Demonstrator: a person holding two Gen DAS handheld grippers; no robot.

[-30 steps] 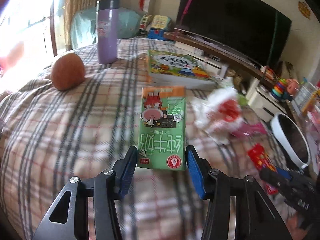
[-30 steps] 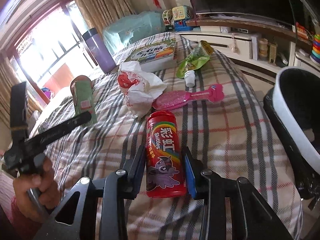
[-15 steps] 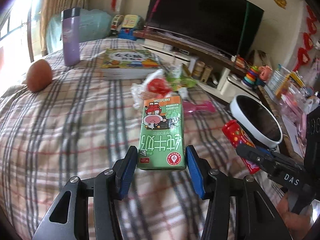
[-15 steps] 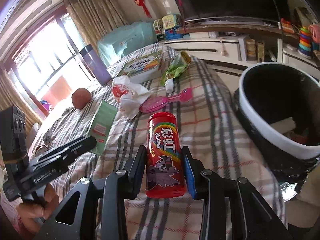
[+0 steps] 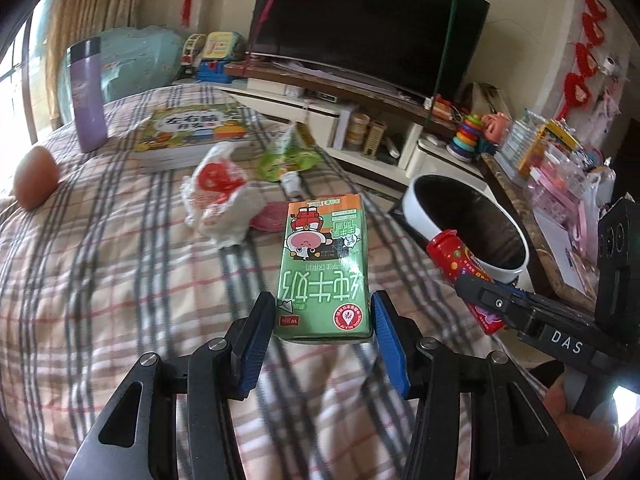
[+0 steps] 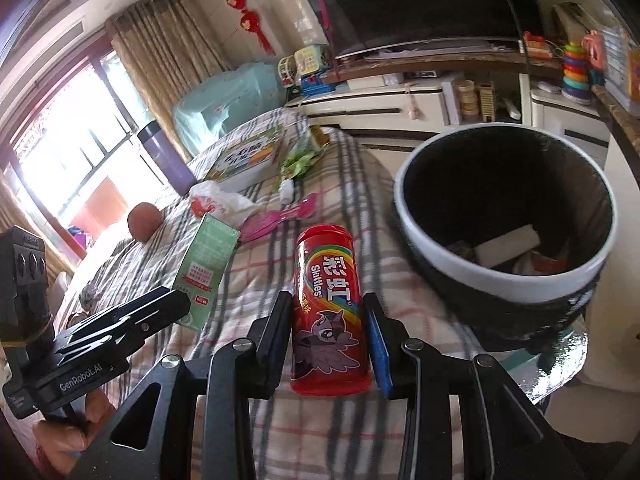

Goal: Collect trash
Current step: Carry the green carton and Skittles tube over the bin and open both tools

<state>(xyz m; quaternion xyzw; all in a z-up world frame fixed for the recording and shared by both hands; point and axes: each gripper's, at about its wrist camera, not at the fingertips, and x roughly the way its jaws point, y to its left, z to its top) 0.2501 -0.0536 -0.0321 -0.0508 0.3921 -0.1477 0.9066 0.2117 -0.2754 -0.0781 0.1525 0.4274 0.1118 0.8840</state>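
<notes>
1. Home living rm: big TV [image 5: 360, 36] on low cabinet [image 5: 332, 120].
2. Kids' toys [image 5: 468, 136], red hanging decorations [image 6: 244, 8], curtains [image 6: 168, 64] w/ window.
3. Plaid blanket [image 5: 100, 280], picture book [image 5: 192, 128].

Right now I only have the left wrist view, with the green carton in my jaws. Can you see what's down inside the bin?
Observer: Yes. From the right wrist, the bin already holds a white roll-shaped piece and some wrappers at the bottom.
Operator: What's printed on the red can in the right gripper?
Observer: A rainbow Skittles label with a purple pony, facing the camera.
Operator: And the far side of my milk carton?
Observer: Pale green, with a small red-and-white panel low down.
</notes>
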